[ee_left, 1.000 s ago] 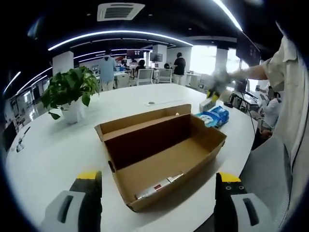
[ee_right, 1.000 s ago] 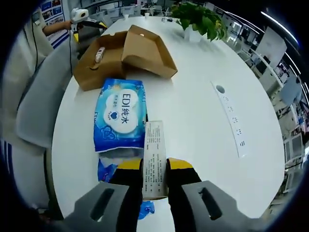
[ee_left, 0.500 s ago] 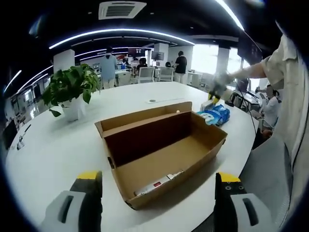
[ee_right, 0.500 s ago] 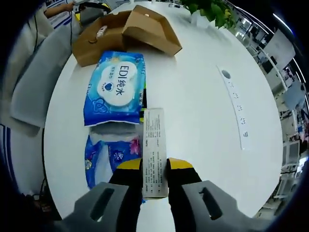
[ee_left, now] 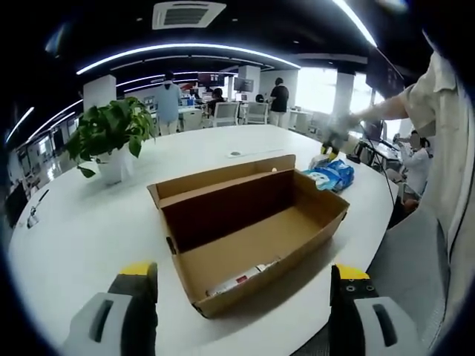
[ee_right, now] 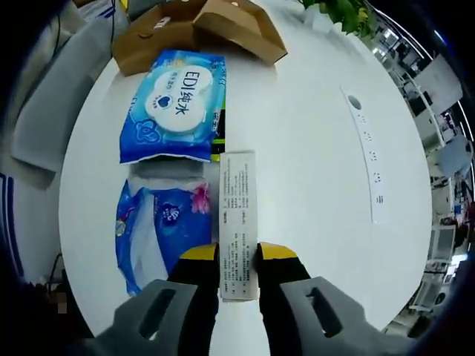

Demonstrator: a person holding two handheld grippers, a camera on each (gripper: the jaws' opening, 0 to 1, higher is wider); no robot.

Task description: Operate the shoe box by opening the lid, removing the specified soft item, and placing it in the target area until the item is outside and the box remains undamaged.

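A slim white carton (ee_right: 238, 215) is being gripped by the closed right gripper (ee_right: 237, 261) and held over the table (ee_right: 312, 178), beside two blue packs (ee_right: 177, 104), probably for setting down there. The left gripper (ee_left: 241, 276) is being held wide open before the open box (ee_left: 249, 230), a tube (ee_left: 236, 282) lying inside. Beyond the box, a plant (ee_left: 110, 133) and an office are being shown.

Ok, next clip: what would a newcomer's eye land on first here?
In the left gripper view, the open brown shoe box lies mid-table between the wide-open left claw, a small tube in its near corner. In the right gripper view, the right claw grips a printed white box beside two blue wipe packs.
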